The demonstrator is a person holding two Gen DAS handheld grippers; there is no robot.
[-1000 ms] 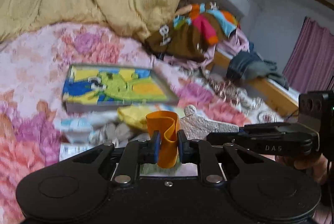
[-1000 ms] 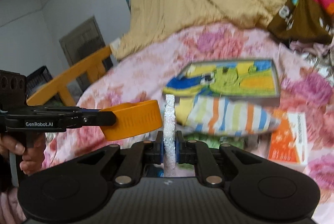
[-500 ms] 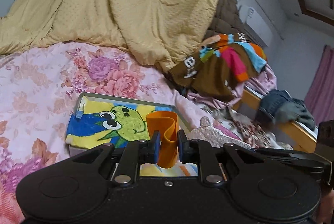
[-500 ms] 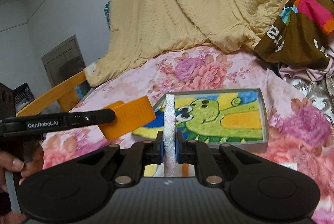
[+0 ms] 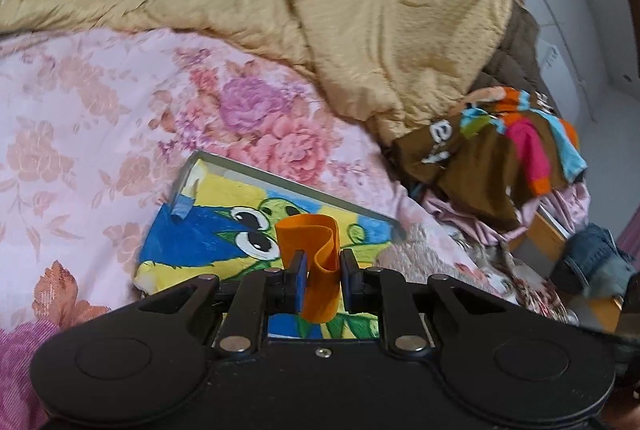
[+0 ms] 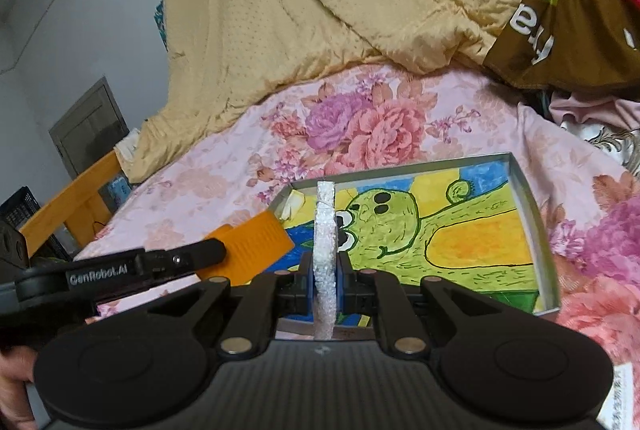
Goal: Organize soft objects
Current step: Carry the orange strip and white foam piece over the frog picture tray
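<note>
We hold the left gripper [image 5: 322, 270] clenched on a folded orange rubber strip [image 5: 314, 262], and the right gripper [image 6: 325, 280] clenched on a flat white foam piece [image 6: 326, 250] standing on edge. Both items are above the near end of the shallow tray [image 6: 528, 197] with the green cartoon lining. The tray's raised rim bounds it on every visible side. The floral bedspread [image 5: 100, 133] lies bare left of the tray. The tan quilt [image 5: 320, 9] closes the far side; the heaped clothes [image 5: 500, 149] close the right. Compared with one second ago, we have moved from in front of the tray to over it, and the loose items in front of it have left view.
</note>
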